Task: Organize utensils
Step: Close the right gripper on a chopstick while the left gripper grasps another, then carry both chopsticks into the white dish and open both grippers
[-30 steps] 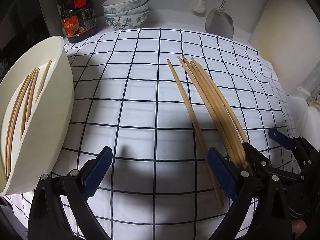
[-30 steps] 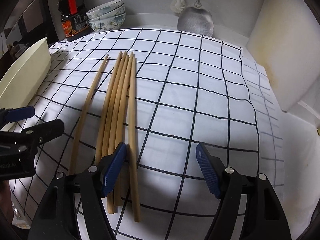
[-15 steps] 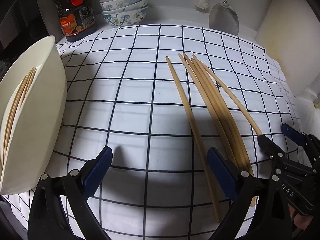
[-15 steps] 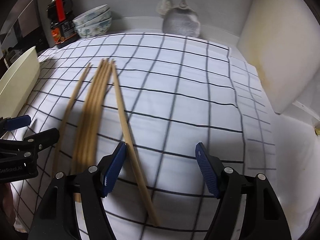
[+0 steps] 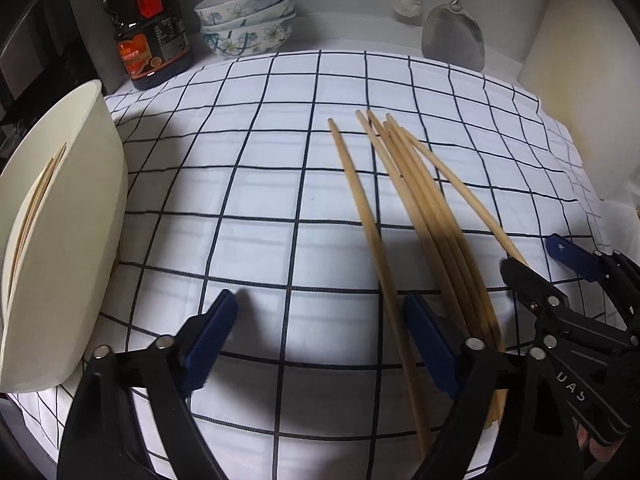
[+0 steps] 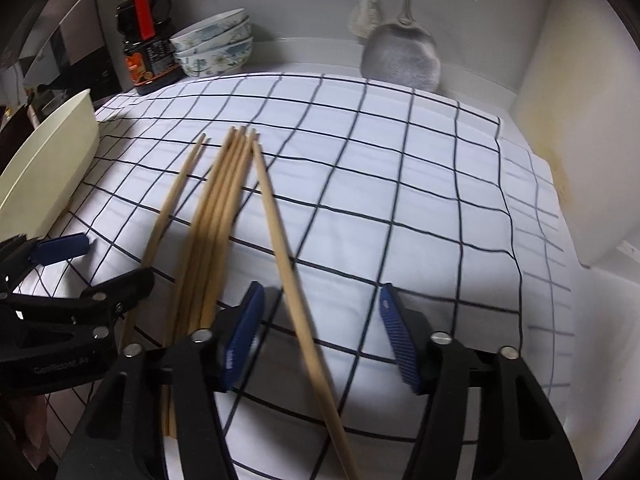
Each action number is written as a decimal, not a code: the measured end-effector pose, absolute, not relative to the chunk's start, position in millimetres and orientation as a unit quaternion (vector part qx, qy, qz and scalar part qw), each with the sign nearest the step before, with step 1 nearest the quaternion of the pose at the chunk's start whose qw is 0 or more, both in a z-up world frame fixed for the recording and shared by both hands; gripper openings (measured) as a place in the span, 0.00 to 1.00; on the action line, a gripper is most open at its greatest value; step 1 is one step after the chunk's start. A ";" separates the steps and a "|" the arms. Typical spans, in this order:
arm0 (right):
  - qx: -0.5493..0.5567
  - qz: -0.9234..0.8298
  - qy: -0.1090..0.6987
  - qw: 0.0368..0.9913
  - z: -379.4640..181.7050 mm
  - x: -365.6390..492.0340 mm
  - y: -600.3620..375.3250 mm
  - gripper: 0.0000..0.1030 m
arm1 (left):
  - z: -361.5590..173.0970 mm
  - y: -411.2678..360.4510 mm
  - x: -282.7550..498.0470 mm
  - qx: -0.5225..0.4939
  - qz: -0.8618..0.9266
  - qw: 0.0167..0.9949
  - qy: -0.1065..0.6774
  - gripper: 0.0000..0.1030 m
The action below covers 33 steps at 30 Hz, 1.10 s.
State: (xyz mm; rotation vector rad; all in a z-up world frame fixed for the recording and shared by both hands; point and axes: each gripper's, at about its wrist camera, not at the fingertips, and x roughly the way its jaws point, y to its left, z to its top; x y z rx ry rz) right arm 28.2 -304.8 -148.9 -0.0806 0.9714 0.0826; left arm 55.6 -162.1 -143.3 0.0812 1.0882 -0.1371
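Note:
Several wooden chopsticks [image 5: 432, 232] lie bunched on the checked cloth [image 5: 256, 184]. One chopstick [image 5: 372, 240] lies apart on their left and runs between my left gripper's [image 5: 320, 340] jaws, close to the right finger. Those jaws are closing and no pad presses it. In the right wrist view another chopstick [image 6: 288, 256] is split off from the bundle [image 6: 216, 220]. It lies slanted between my right gripper's [image 6: 322, 336] closing jaws, untouched by the pads. A cream container [image 5: 68, 240] at the left holds more chopsticks [image 5: 36, 196].
A dark sauce bottle [image 5: 150, 40], stacked flowered bowls [image 5: 248, 16], a brush [image 5: 408, 0] and a metal spatula [image 5: 452, 36] stand along the back wall. A pale board [image 5: 580, 100] leans at the right. The cloth's right edge drops to a white counter [image 6: 592, 320].
The rightmost chopstick has swung away from the bundle and now lies between the right jaws. Both grippers' jaws have narrowed. The left gripper has barely moved.

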 end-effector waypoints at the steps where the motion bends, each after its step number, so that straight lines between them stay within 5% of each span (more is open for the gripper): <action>1: -0.040 0.042 0.466 0.883 -148.8 27.9 -303.8 0.47 | -142.0 -162.8 55.9 0.038 -0.066 0.854 0.514 0.67; 5: -0.040 0.046 0.467 0.882 -148.0 29.2 -300.9 0.31 | -138.8 -167.8 55.6 0.042 -0.076 0.857 0.508 0.47; 7: -0.045 0.047 0.467 0.882 -147.6 29.1 -297.8 0.13 | -137.6 -171.8 53.2 0.047 -0.087 0.856 0.507 0.28; 10: -0.052 0.045 0.468 0.881 -147.5 28.2 -294.3 0.07 | -137.1 -176.8 49.6 0.054 -0.103 0.855 0.506 0.07; 33: 0.089 0.006 0.449 0.889 -95.9 -16.9 -295.9 0.06 | -72.1 -128.3 34.0 0.033 -0.167 0.854 0.491 0.07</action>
